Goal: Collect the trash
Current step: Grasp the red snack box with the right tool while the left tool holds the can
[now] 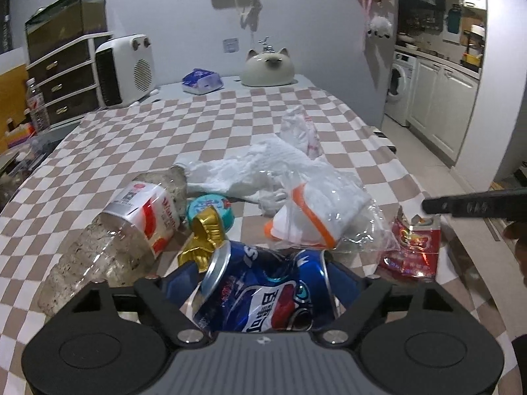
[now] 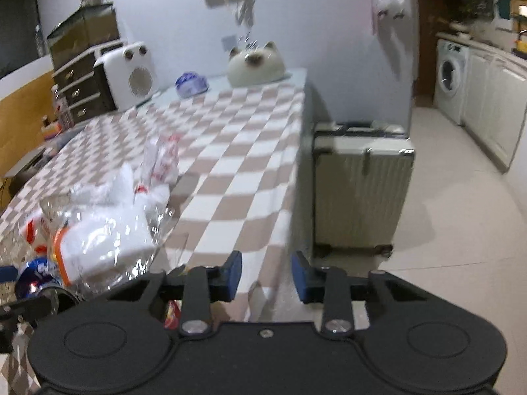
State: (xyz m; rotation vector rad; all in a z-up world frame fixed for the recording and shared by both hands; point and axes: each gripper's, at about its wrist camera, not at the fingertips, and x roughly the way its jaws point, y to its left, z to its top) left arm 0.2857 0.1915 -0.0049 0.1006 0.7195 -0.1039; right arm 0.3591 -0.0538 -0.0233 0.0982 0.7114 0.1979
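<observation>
Left wrist view: left gripper (image 1: 263,276) low over the near edge of the table (image 1: 197,125), which wears a brown-and-white checked cloth. A crushed blue can (image 1: 273,299) lies crosswise between the jaws; the blue pads (image 1: 179,279) sit against both of its ends, so the gripper reads as clamped on the can.

Rest of the trash is heaped just beyond the can, toward the near edge:
- clear plastic bottle (image 1: 131,227), on its side, toward the near left corner, neck pointing away
- gold foil wrapper (image 1: 201,237) touching the can's left rim, a small teal lid (image 1: 214,209) just behind it
- white paper towels (image 1: 260,168), crumpled, mid-table
- clear bag with orange strip (image 1: 316,210), white wad inside, leaning over the can's far side
- red wrapper (image 1: 415,247) near the right edge
- crumpled white plastic (image 1: 303,128) farther back

At the far edge: white heater (image 1: 126,69), tissue pack (image 1: 201,80), cat-shaped cover (image 1: 268,67).

Right wrist view, blurred: right gripper (image 2: 266,273) over the table's right edge, jaws partly apart, nothing between them. A suitcase (image 2: 362,191) stands on the floor just beside that edge.
</observation>
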